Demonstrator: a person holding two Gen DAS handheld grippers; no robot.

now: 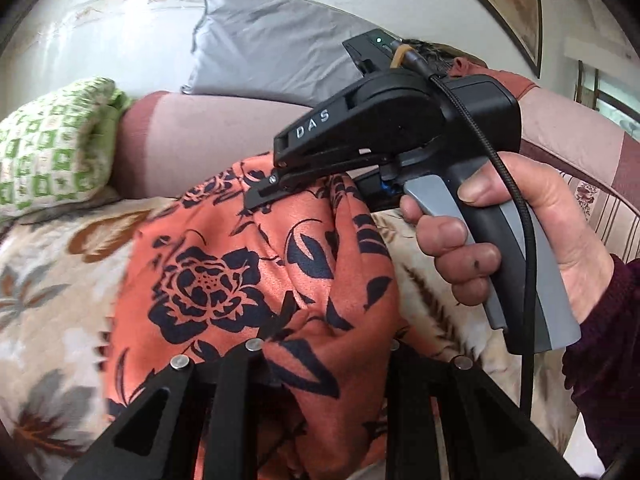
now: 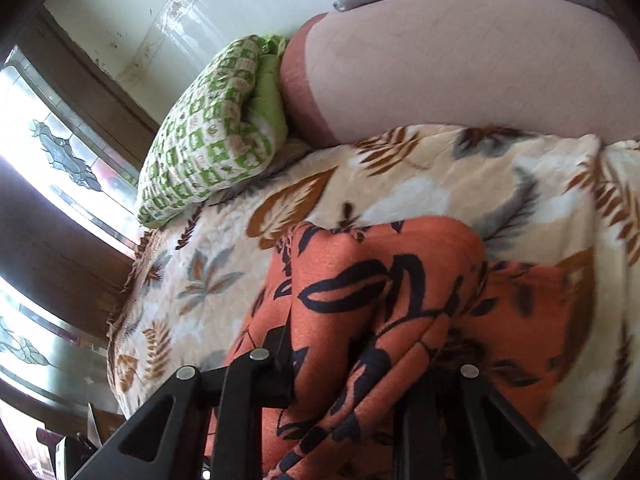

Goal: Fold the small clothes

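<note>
Your garment is orange with black roses and leaves. The bedspread is cream with brown and grey leaves; the pillow is green-and-white checked.

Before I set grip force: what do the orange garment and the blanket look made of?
Garment: thin woven, likely satin-like synthetic; faint sheen and soft drooping folds. Blanket: looks like plush fleece; matte, fuzzy nap, blurred print edges.
</note>
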